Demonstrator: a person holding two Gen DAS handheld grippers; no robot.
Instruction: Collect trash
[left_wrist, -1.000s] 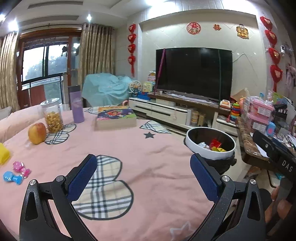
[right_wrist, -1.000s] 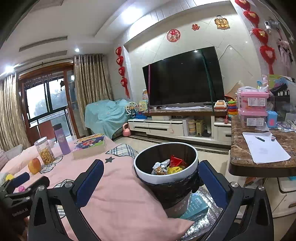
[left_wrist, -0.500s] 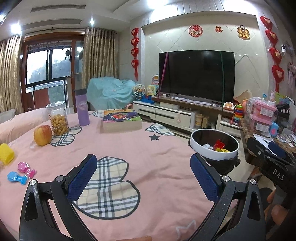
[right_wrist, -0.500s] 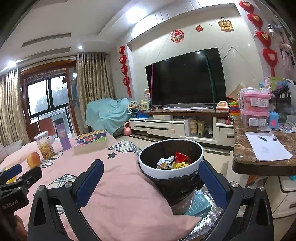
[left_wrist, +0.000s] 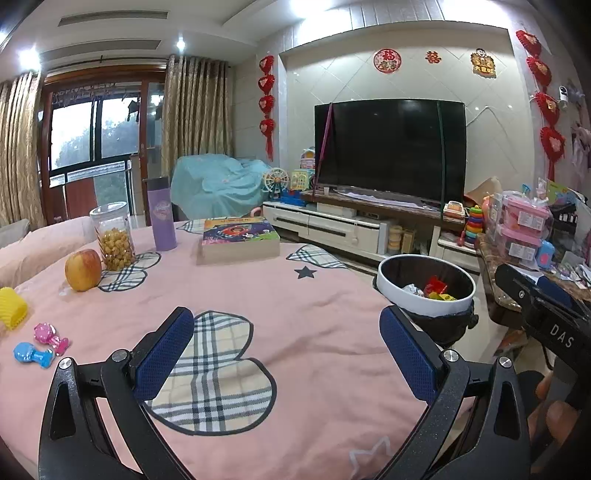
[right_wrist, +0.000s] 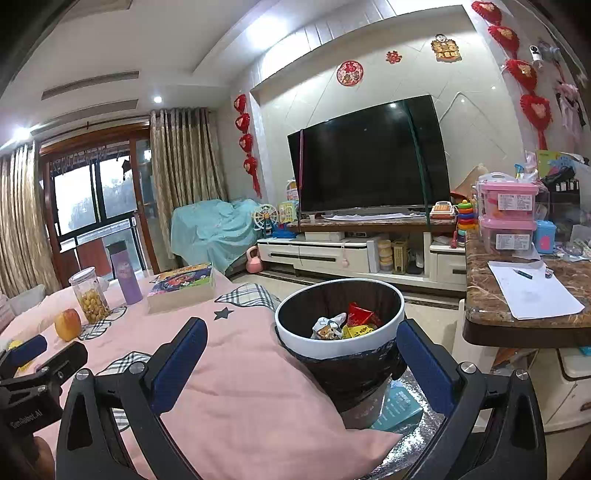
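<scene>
Holding both my left gripper (left_wrist: 286, 354) and right gripper (right_wrist: 301, 356) spread and empty; only my right view shows the trash bin (right_wrist: 339, 343) close, wrappers (right_wrist: 345, 323) inside, beside the pink table (left_wrist: 258, 295).

Recessed ceiling lights (left_wrist: 180, 44) burn out to white glare in both views, and paler daylight enters through the balcony window (left_wrist: 90, 138). The room is evenly lit, slightly cool and dim, with soft shadows. Fisheye bending curves the walls, and black vignetting fills the frame corners; focus stays fairly sharp.
</scene>
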